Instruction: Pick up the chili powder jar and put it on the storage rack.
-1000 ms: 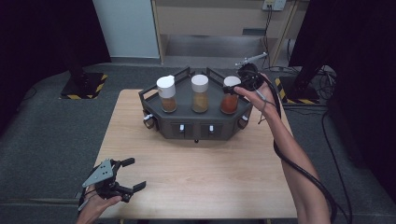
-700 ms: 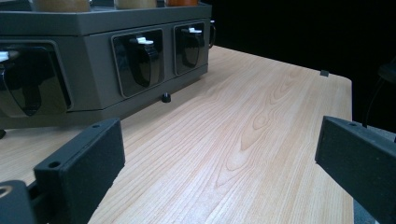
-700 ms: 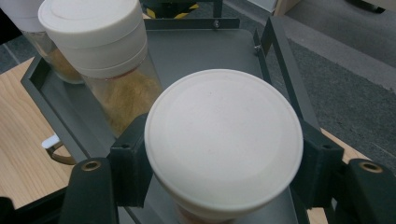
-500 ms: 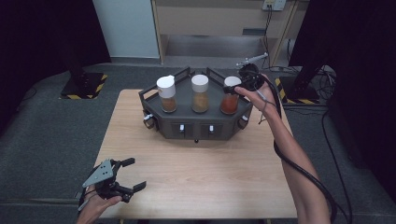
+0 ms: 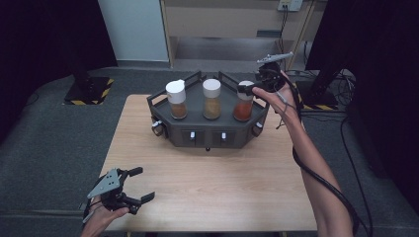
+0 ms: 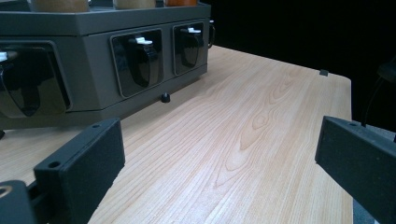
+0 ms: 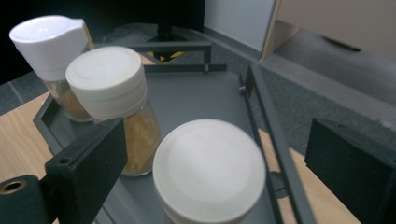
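In the high view, a dark grey hexagonal rack [image 5: 210,133] sits at the upper middle of the wooden table [image 5: 212,187], holding three white-capped spice jars in a row: a brown-filled one [image 5: 176,98] at left, a yellow-filled one [image 5: 212,98] in the middle and a red-filled jar [image 5: 244,102] at right. The right gripper [image 5: 245,90] hovers at the cap of the red-filled jar, at the upper right of the frame; its jaws have just been opening and now stand apart, with the cap between them but unpressed. The left gripper [image 5: 139,184] rests at the lower left over the table edge, jaws spread with nothing between them. In the left gripper view, the two black jaws stand wide apart at the lower corners over bare wood grain, and the rack's front wall [image 6: 93,65] with its recessed black levers fills the upper left. In the right gripper view, the jar's white cap [image 7: 208,169] lies low in the centre between the parted jaws, touching neither; the yellow-filled jar [image 7: 112,100] stands just beside it at left, and the brown-filled one [image 7: 51,53] beyond at the upper left. No writing or label can be read on any jar or on the rack.
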